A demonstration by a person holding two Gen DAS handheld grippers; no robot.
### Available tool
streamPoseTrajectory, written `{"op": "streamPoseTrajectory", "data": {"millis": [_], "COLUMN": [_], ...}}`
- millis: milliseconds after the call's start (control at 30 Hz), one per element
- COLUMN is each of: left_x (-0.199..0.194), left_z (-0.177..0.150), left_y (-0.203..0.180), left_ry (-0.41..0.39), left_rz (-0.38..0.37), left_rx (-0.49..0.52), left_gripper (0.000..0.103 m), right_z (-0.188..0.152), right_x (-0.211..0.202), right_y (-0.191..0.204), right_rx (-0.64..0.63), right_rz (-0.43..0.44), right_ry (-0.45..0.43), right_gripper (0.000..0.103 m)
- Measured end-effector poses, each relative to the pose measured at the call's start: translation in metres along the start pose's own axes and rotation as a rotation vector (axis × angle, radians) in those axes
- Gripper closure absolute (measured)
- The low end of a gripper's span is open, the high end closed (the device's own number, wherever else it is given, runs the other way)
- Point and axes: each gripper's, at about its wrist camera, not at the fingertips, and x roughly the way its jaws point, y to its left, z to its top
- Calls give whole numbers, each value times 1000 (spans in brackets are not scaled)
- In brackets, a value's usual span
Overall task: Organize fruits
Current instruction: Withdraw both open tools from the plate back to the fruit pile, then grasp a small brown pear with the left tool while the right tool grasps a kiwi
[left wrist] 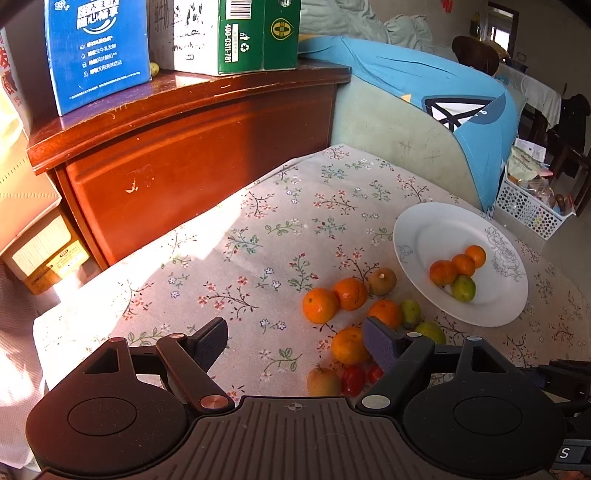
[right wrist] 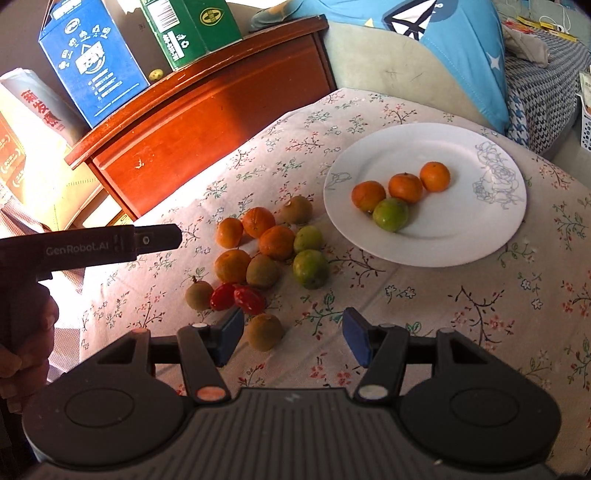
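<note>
A white plate (right wrist: 461,240) on the floral tablecloth holds three oranges (right wrist: 405,187) and one green fruit (right wrist: 390,214); the plate also shows in the left wrist view (left wrist: 424,229). Left of the plate lies a loose pile of several oranges (right wrist: 276,242), green fruits (right wrist: 310,268), brown fruits (right wrist: 265,331) and red fruits (right wrist: 249,299). My right gripper (right wrist: 293,339) is open and empty, just in front of the pile. My left gripper (left wrist: 295,345) is open and empty, left of the pile (left wrist: 320,305); its body shows in the right wrist view (right wrist: 110,245).
A red-brown wooden cabinet (right wrist: 207,110) stands behind the table, with a blue carton (right wrist: 92,62) and a green carton (right wrist: 188,29) on top. A blue-covered sofa arm (left wrist: 443,96) is at the back right. A white perforated basket (left wrist: 528,210) sits on the floor.
</note>
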Motion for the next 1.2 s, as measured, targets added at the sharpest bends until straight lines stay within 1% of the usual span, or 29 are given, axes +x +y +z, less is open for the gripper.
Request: {"op": "streamPoseTrajectory", "data": {"millis": [100,200,267,333,467,567,633,733,800,933,1033,1100,1133,1167,1200], "left_x": [3,6,6,5,4,9,12,18,21,28,33,35,37,38,39], "left_z": [-8,-14,-19,-22,-28,-31,-33,-38,-39,-39,-40,-40,-39,-39,-40], "left_y": [4,6,5,3,1,-2,-4,-6,-7,-6,-5,-5,-4,-2,-2], "left_ry": [24,40,49,49,41,48,55,55,54,56,56,60,66,76,78], "left_rz": [-1,-6,-42,-59,-52,-65,-64,-48,-48,-76,-98,-117,-129,-156,-169], "left_rx": [-6,2,29,61,117,146,171,211,230,241,240,235,228,211,203], "left_gripper": [21,23,23,25,25,25,25,26,32,40,41,53,64,71,72], "right_z": [-4,-8,-9,-11,-12,-12,-11,-10,-9,-7,-7,-7,-7,-7,-6], "right_x": [8,14,18,22,29,31,32,30,30,29,29,29,29,29,29], "right_y": [7,13,16,19,20,20,20,16,15,12,12,12,12,11,11], "right_rx": [-27,-49,-67,-87,-103,-111,-110,-82,-68,-51,-46,-43,-40,-37,-32], "right_rz": [4,10,15,12,-1,0,1,8,6,-2,-2,-1,0,1,2], "right_ry": [20,34,44,49,56,52,51,51,51,51,54,54,55,55,55], "right_gripper": [43,47,55,59,68,75,78,78,78,78,78,78,78,78,78]}}
